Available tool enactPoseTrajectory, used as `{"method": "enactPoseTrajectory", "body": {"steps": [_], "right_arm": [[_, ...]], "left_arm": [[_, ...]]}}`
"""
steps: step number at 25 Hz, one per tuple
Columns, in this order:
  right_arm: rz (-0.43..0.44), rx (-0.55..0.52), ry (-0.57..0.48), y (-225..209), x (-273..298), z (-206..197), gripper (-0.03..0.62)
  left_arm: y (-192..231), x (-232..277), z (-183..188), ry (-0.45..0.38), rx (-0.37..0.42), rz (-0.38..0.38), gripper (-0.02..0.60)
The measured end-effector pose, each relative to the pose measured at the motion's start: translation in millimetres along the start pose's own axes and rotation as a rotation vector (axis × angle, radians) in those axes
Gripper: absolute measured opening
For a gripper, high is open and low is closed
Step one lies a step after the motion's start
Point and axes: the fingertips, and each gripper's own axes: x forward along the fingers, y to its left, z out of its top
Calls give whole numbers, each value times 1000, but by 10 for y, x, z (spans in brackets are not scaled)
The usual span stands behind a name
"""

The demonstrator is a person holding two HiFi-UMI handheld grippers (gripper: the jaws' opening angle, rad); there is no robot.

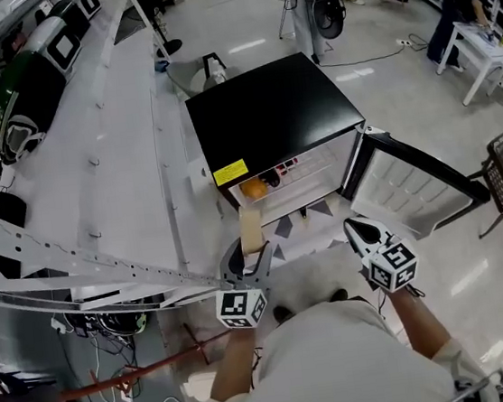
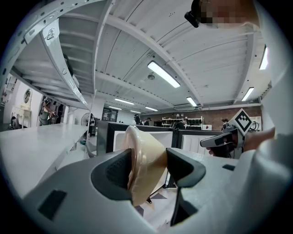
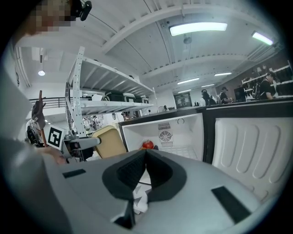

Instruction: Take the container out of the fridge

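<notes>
White metal shelving [image 1: 93,169] fills the left of the head view, with dark, rounded gear lying on its top level. Just right of it, low in the frame, the left gripper [image 1: 248,258] reaches forward, its marker cube [image 1: 242,308] nearest the person. Its own view shows the two dark pads pressed on either side of a beige container [image 2: 144,160], which stands on edge between them, gripped firmly. In the head view the container [image 1: 250,227] sits outside the cabinet, held just before the lower left corner of the opening. The right gripper view agrees, showing it to the left of the white interior and clear of it. Next comes the small black fridge [image 1: 268,116] standing on the pale floor, with a yellow sticker [image 1: 230,172] at its front left corner. An orange fruit [image 1: 253,187] rests on the shelf inside, beside some darker items too small to make out. A white sheet printed with grey triangles [image 1: 284,230] lies on the floor at the fridge's foot. Further right, the right gripper [image 1: 355,226] hovers before the opening. Its jaws are pressed together with nothing between them, as its own view shows. At the far right the fridge door [image 1: 409,190] is swung wide, its ribbed white lining facing the person.
</notes>
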Motion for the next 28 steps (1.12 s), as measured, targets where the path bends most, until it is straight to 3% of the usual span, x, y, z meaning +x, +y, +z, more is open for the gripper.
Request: {"method": "enactPoseTrajectory", "body": {"steps": [28], "right_arm": [[-26, -4, -41, -25, -148, 113, 6]], "left_arm": [[11, -82, -41, 17, -10, 4, 238]]}}
